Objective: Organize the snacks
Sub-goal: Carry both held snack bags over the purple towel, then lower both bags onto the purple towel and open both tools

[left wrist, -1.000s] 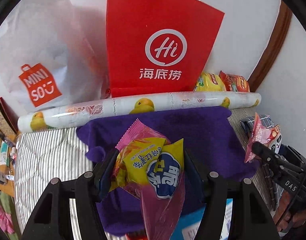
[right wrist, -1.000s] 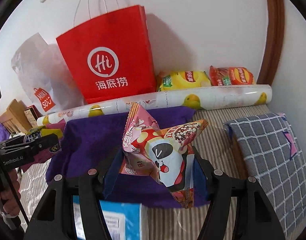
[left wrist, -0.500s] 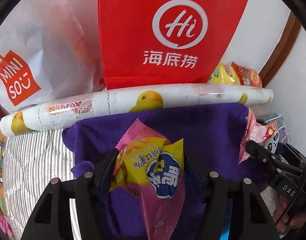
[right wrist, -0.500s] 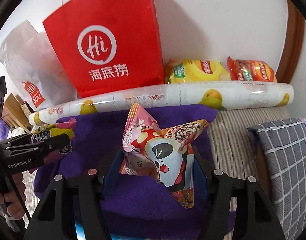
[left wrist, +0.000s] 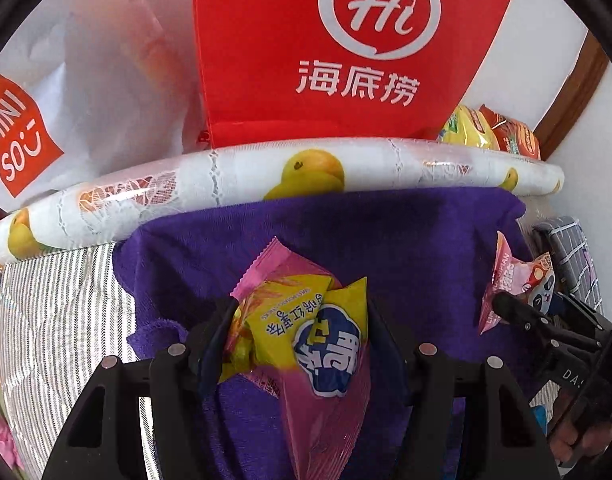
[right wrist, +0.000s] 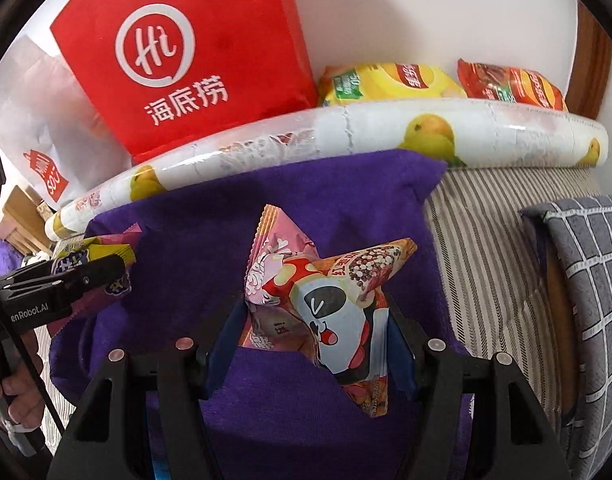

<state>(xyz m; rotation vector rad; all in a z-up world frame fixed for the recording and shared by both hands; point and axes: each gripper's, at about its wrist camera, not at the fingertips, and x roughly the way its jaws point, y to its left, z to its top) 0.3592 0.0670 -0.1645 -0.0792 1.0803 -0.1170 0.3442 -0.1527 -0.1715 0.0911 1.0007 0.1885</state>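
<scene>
Left black two-finger gripper [left wrist: 298, 344] angled downward, jaws clamped on a snack packet, right black two-finger gripper [right wrist: 317, 340] likewise, side by side

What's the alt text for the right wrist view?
The right gripper clamps a pink snack packet with a panda face above a purple towel. Behind the towel lie a duck-print roll, a red paper bag and two chip bags. At left, the left gripper holds another packet.
</scene>
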